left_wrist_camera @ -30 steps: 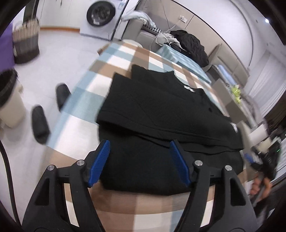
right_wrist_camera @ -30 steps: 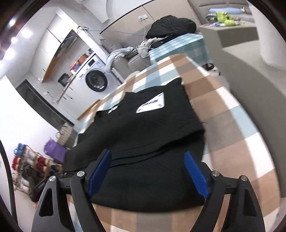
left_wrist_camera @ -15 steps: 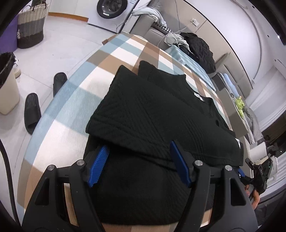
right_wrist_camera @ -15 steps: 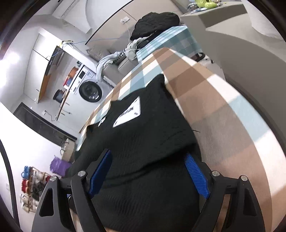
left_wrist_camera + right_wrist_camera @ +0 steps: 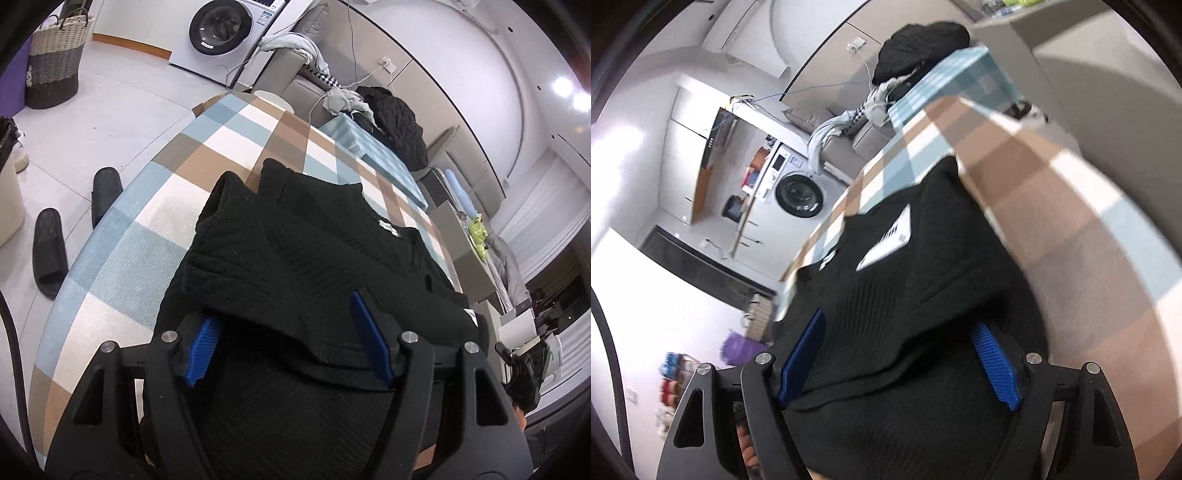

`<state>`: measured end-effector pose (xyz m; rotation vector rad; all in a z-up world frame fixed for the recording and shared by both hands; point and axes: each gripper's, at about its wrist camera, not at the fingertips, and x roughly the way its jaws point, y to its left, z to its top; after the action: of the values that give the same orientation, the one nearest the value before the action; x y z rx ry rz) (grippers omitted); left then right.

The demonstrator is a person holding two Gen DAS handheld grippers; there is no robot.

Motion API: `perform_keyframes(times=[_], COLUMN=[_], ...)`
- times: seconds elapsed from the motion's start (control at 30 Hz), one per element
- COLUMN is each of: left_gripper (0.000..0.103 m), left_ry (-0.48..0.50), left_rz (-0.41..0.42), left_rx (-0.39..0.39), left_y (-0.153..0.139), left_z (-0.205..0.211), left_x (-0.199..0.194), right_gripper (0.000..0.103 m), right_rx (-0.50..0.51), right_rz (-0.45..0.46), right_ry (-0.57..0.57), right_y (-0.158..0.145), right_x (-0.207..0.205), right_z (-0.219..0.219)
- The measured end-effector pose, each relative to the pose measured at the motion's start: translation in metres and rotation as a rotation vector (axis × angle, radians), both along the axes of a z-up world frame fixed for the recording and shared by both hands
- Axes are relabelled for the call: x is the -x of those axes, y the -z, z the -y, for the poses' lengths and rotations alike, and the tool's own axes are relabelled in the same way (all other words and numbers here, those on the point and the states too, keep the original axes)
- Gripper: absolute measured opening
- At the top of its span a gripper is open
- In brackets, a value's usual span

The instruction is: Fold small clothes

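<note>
A black knitted garment (image 5: 295,258) lies folded on the table with the checked cloth (image 5: 147,229). Its upper layer ends in a thick folded edge near me. My left gripper (image 5: 286,332) straddles that edge, jaws apart; the fold lies between the blue pads and covers part of the left pad (image 5: 201,347). In the right wrist view the same garment (image 5: 923,280) shows a white label (image 5: 886,240). My right gripper (image 5: 899,354) straddles the other end of the fold. Its jaws are closing with cloth between them, and the pads do not visibly pinch it.
The table's left edge (image 5: 74,280) drops to a white floor with two black slippers (image 5: 48,251), a pale bin (image 5: 7,192) and a woven basket (image 5: 55,66). Beyond the table stand a washing machine (image 5: 218,29) and a sofa with a black jacket (image 5: 395,122).
Both grippers have moved forward and down onto the garment's near edge. The folded layer now sits between each pair of fingers. The right wrist view has rolled.
</note>
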<state>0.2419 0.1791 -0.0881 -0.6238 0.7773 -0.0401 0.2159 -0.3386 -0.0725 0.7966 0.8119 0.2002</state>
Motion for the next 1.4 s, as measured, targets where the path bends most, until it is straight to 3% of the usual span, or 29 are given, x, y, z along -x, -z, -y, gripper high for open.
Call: perform_keyframes(times=[0.3, 0.47, 0.77, 1.03, 1.1, 1.27, 1.4], left_gripper=[0.063, 0.051, 0.023, 0.018, 0.008, 0.005, 0.004], left_ry=[-0.001, -0.029, -0.064, -0.094, -0.096, -0.089, -0.081], left_rz=[0.009, 0.023, -0.001, 0.02, 0.026, 0.055, 0.092], left_rx=[-0.007, -0.019, 0.005, -0.009, -0.015, -0.026, -0.029], left_y=[0.0, -0.006, 0.004, -0.006, -0.009, -0.021, -0.039], left_z=[-0.002, -0.008, -0.021, -0.025, -0.025, -0.023, -0.024], left_x=[-0.016, -0.017, -0.014, -0.008, -0.01, -0.016, -0.026], right_gripper=[0.08, 0.068, 0.066, 0.066, 0.059, 0.017, 0.008], right_rx=[-0.002, 0.019, 0.014, 0.027, 0.017, 0.04, 0.091], right_rz=[0.03, 0.044, 0.023, -0.008, -0.007, -0.019, 0.012], right_ry=[0.022, 0.063, 0.062, 0.087, 0.103, 0.122, 0.102], right_y=[-0.002, -0.009, -0.005, -0.003, -0.001, -0.002, -0.02], right_x=[-0.002, -0.013, -0.014, -0.012, -0.015, -0.027, -0.036], right_z=[-0.004, 0.001, 0.002, 0.011, 0.015, 0.022, 0.014])
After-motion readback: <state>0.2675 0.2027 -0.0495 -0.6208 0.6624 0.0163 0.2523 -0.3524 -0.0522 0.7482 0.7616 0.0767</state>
